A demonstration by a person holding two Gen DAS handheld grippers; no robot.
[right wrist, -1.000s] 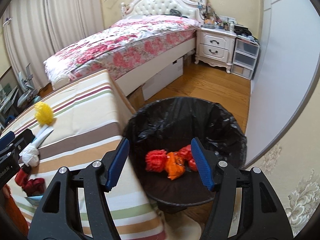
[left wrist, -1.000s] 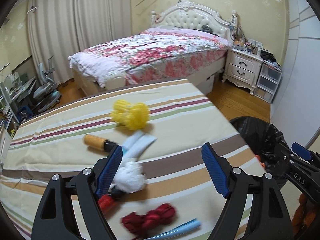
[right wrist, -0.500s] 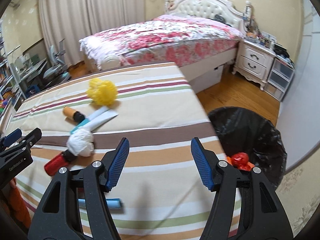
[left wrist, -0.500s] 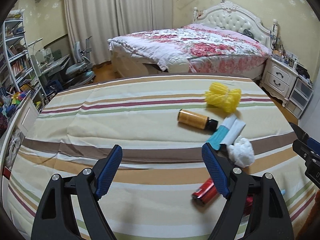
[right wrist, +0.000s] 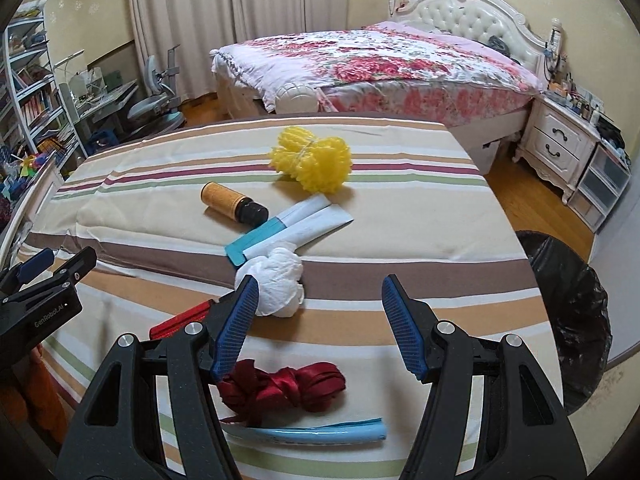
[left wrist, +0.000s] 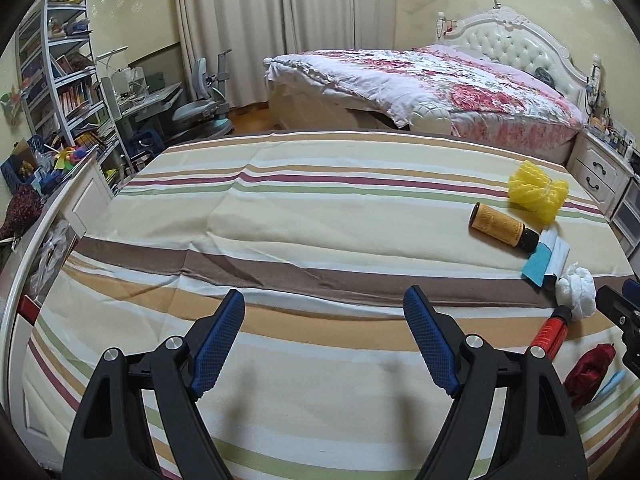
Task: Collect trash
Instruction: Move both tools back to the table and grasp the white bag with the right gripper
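Right gripper (right wrist: 316, 320) open, above white wad (right wrist: 280, 284), red ribbon (right wrist: 288, 388)

A: What do the tools look like?

B: The left gripper (left wrist: 324, 342), lower middle of its view, has black plastic arms with triangular cut-outs, silver screws and blue ribbed pads (left wrist: 218, 346).

A: The other?

B: The right gripper (right wrist: 316, 326) matches; white "GenRobot.AI" lettering marks the left one's side.

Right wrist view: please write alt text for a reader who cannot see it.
The open, empty right gripper hangs over a striped bedcover strewn with trash: a white crumpled wad, dark red ribbon, light blue tube, amber bottle and yellow mesh bundle. A black-lined bin stands at the right; the left gripper shows at the left edge.
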